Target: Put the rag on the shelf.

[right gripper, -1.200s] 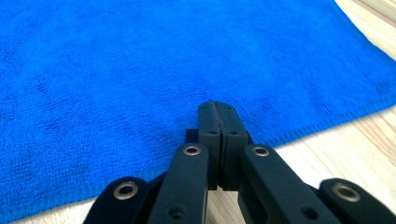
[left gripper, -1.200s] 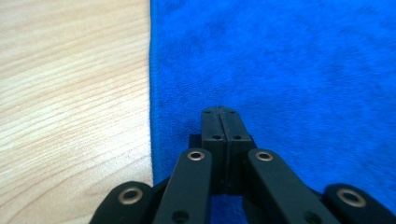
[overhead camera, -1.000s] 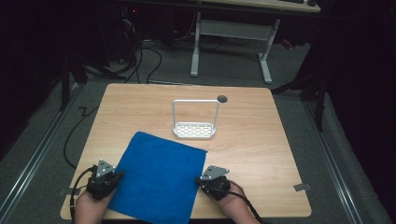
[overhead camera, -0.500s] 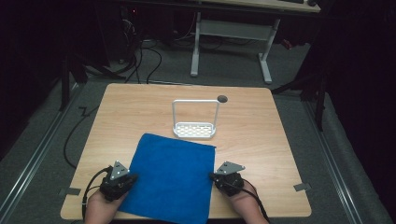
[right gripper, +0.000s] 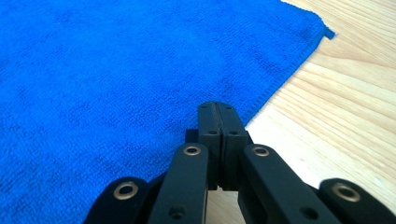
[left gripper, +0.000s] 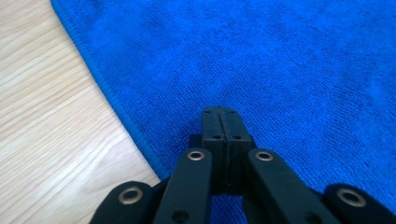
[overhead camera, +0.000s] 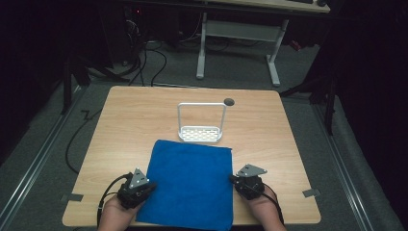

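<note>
Both claws are pinched shut, the left claw (overhead camera: pixel 144 185) on the cloth's (overhead camera: pixel 190 185) left edge and the right claw (overhead camera: pixel 240 182) on its right edge. They have slid the cloth rightward and squared it on the bench (overhead camera: pixel 144 120), below the white rack (overhead camera: pixel 201 130), likely readying a fold.

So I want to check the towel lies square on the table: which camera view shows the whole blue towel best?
The high view: the blue towel lies flat there with all its edges visible, its near edge at the table's front. The left gripper view gives a close stretch of its hemmed left edge; the right gripper view shows its right edge and one corner.
</note>
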